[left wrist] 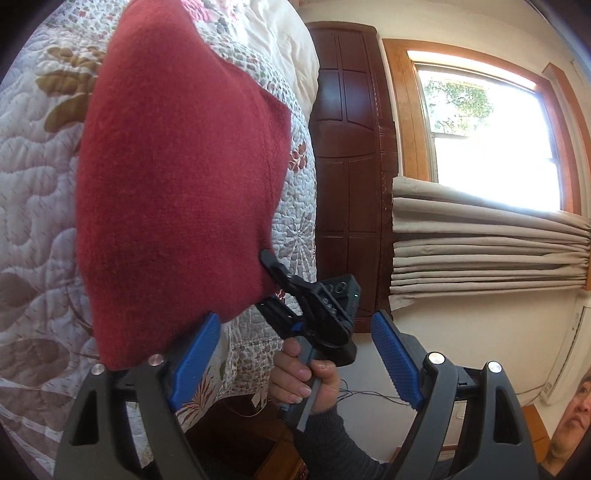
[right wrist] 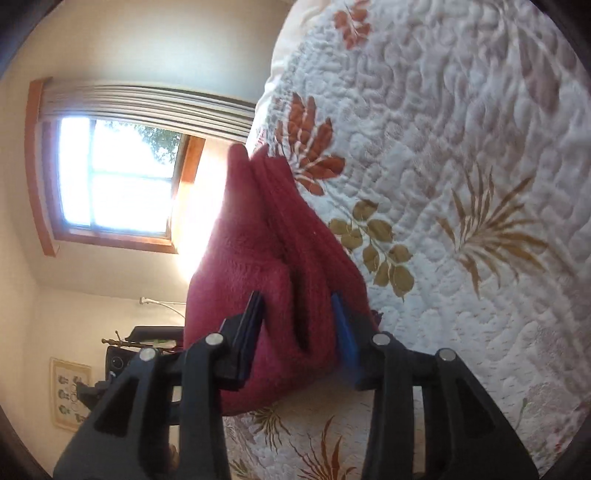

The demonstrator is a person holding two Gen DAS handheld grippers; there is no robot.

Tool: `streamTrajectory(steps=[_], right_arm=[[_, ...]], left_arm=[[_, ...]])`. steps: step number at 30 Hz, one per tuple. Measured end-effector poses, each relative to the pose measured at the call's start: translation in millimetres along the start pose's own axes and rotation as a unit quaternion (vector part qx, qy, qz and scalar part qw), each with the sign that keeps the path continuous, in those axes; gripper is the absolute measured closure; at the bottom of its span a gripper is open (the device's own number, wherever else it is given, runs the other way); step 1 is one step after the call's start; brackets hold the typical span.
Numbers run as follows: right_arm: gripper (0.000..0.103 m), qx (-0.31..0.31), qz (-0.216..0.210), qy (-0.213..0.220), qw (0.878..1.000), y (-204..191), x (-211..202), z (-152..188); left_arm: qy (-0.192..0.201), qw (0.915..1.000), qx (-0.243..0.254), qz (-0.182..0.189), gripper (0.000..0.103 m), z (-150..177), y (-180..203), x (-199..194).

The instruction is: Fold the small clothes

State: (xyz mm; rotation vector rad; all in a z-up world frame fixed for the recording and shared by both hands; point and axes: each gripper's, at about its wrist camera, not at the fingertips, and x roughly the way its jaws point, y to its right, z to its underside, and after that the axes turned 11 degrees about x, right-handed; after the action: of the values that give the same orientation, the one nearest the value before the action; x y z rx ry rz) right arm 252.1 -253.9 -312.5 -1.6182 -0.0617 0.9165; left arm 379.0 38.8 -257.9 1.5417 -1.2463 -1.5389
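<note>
Bed (left wrist: pixel 44 192) under white quilt (right wrist: pixel 461 155) with leaf print; red garment (left wrist: pixel 177 177) against quilt, contact unclear; cream pillow (left wrist: pixel 284 33) beyond it.

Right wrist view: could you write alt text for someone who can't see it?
The right gripper pinches a bunched red garment between its blue-padded fingers, above a leaf-patterned quilt. A sunlit window glows behind.

Left tool (left wrist: pixel 295 354) gapes wide; right tool (right wrist: pixel 299 332) is clamped, hand (left wrist: pixel 306 380) gripping its handle.
</note>
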Motion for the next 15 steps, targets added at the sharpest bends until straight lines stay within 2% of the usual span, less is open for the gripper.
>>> streamTrajectory(steps=[2, 3, 6, 7, 8, 9, 10, 11, 13, 15], right_arm=[[0.063, -0.045, 0.006, 0.006, 0.999, -23.4, -8.4, -21.7], [0.063, -0.065, 0.007, -0.008, 0.998, -35.8, -2.0, -34.9], [0.049, -0.116, 0.014, -0.073, 0.99, -71.5, 41.4, -71.0], [0.038, -0.133, 0.025, -0.091, 0.987, -82.3, 57.2, -79.3], [0.035, -0.149, 0.039, -0.112, 0.982, -91.2, 75.4, -86.1], [0.037, -0.166, 0.049, -0.129, 0.976, -98.6, 90.4, -89.9], [0.06, -0.183, 0.059, -0.149, 0.97, -104.2, 104.3, -91.7], [0.092, -0.198, 0.081, -0.16, 0.964, -107.9, 115.4, -93.3], [0.096, -0.221, 0.088, -0.147, 0.96, -116.4, 114.8, -97.5], [0.096, -0.209, 0.094, -0.13, 0.965, -110.4, 113.3, -108.0]], left_arm=[[0.007, 1.0, -0.003, 0.001, 0.019, 2.0, -1.8, -2.1], [0.01, 1.0, -0.002, 0.0, 0.019, 3.0, -1.3, -2.8], [0.019, 0.9998, 0.003, -0.003, 0.019, 6.9, 1.9, -3.6], [0.021, 0.9998, 0.003, -0.004, 0.019, 9.9, 0.2, -7.8], [0.024, 0.9997, 0.0, -0.008, 0.019, 10.7, -0.4, -7.3], [0.027, 0.9996, -0.004, -0.011, 0.019, 11.1, -1.2, -7.0], [0.031, 0.9994, -0.008, -0.012, 0.019, 11.2, -1.5, -6.9], [0.035, 0.9993, -0.01, -0.013, 0.019, 11.4, -1.7, -7.0], [0.041, 0.999, -0.009, -0.017, 0.019, 11.7, -0.6, -6.3], [0.048, 0.9986, -0.012, -0.017, 0.019, 11.8, -1.5, -4.9]])
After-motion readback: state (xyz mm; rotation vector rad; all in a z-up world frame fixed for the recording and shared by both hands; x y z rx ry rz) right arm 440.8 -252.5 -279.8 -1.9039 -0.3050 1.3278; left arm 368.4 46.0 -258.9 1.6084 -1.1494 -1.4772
